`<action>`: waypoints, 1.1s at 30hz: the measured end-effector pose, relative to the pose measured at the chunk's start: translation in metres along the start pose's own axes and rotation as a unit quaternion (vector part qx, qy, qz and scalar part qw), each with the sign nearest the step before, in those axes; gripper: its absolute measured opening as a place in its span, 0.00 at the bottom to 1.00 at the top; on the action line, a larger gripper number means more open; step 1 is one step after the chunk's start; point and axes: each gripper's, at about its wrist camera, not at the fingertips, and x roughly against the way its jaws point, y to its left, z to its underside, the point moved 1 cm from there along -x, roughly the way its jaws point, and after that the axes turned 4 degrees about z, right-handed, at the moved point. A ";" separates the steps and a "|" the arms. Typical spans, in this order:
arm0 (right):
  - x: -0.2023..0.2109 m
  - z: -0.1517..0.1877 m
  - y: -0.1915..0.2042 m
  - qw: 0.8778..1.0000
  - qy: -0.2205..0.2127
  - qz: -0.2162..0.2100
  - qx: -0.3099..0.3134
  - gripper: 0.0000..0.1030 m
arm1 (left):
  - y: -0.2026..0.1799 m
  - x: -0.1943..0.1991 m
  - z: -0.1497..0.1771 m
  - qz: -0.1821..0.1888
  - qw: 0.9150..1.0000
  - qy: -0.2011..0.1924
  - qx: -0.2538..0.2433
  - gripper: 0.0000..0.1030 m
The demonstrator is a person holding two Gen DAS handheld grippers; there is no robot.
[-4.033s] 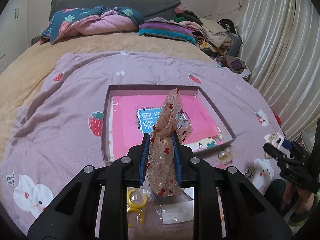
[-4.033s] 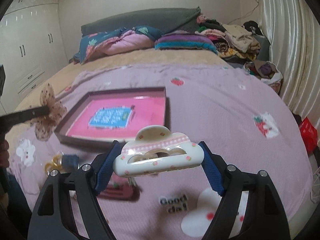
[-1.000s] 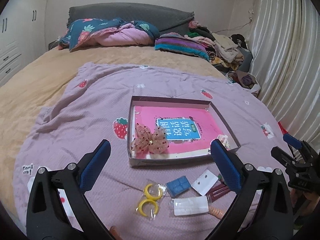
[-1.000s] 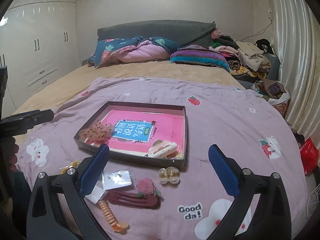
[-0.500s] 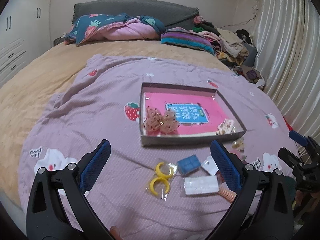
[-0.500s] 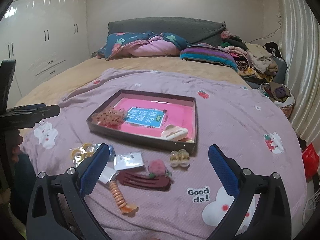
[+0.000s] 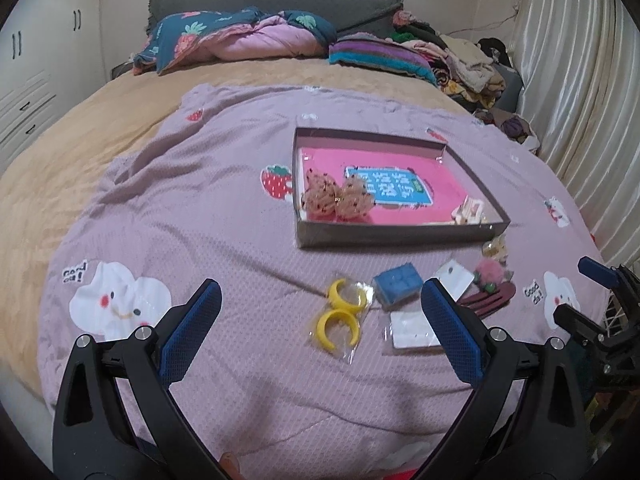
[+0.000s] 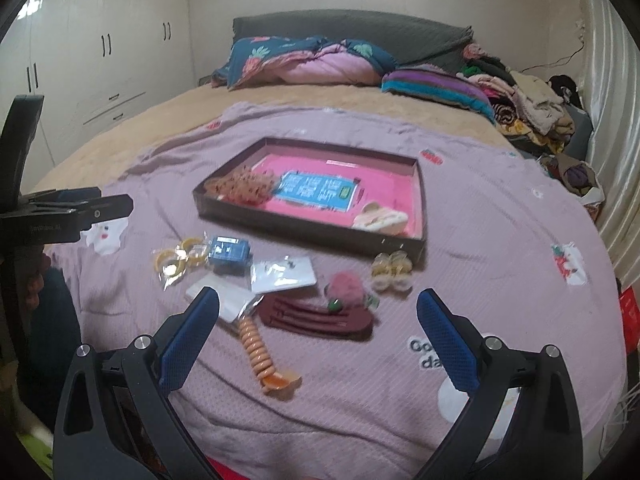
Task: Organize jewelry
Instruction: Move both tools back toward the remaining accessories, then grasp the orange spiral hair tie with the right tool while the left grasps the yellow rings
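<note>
A shallow dark box with a pink bottom lies on the purple blanket. In it are a spotted mesh bow and a cream hair claw. In front of the box lie yellow rings in a bag, a blue case, white cards, a maroon hair clip, a pink pompom, a clear clip and an orange coil tie. My left gripper and my right gripper are both open and empty above these items.
Pillows and a folded quilt lie at the head of the bed. A pile of clothes sits at the far right by the curtain. White wardrobes stand to the left.
Both grippers have let go of the bow and the hair claw, which now lie in the box. Both have pulled back toward the near edge of the bed, staying open.
</note>
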 end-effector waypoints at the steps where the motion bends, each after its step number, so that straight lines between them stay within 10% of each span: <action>1: -0.004 0.003 0.002 1.000 0.007 -0.002 0.001 0.96 | 0.000 -0.001 0.002 0.001 1.000 0.002 0.000 0.91; 15: -0.054 0.035 0.020 0.996 0.082 -0.034 0.015 0.94 | 0.002 -0.037 0.027 0.001 0.999 0.051 -0.007 0.86; 26: -0.084 0.045 0.036 0.991 0.118 -0.048 0.043 0.64 | -0.003 -0.064 0.036 0.009 0.997 0.081 -0.018 0.65; 33: -0.083 0.047 0.030 0.992 0.110 -0.055 0.043 0.21 | -0.010 -0.083 0.032 0.005 0.995 0.094 -0.028 0.49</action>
